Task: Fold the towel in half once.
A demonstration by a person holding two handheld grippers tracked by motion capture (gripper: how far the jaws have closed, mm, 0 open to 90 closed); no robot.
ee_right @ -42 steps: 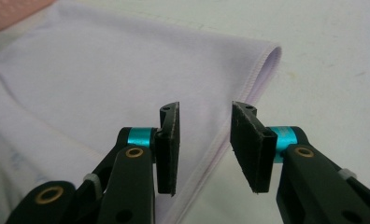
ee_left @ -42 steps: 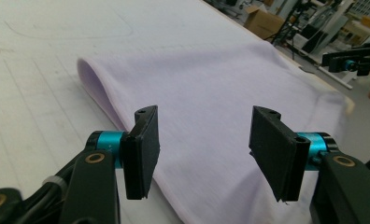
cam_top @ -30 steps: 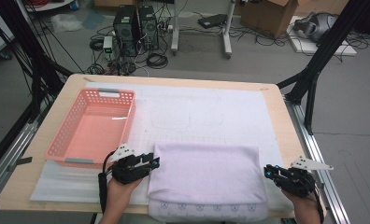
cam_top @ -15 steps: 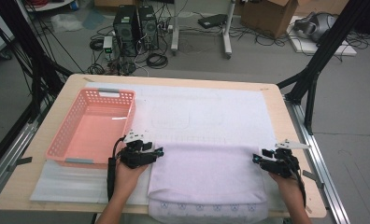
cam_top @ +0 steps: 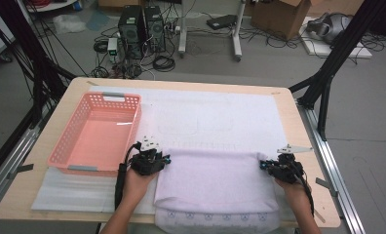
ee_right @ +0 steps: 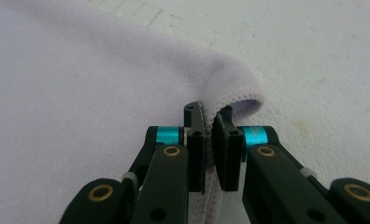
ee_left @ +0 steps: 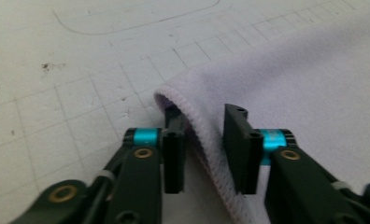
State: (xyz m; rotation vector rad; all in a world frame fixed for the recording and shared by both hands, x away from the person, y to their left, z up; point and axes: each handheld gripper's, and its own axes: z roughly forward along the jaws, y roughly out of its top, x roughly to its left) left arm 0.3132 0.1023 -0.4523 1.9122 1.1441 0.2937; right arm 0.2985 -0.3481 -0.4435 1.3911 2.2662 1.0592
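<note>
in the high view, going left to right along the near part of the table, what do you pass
pink basket → left claw → lilac cloth → right claw

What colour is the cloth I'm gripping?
Pale lilac cloth with a stitched hem; clearest in the right gripper view.

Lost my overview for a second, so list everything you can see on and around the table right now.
towel: one, pale lilac, folded, near edge of table, between the grippers
basket: one, pink, left side of table
mat: one, white, gridded, covering the table
table: one, light wood
computer towers: two, black, on floor behind
cardboard box: one, brown, floor, far right
left gripper: black, jaws apart around the towel's left corner hem, just been closing
right gripper: black, clamped on the towel's right corner hem
</note>
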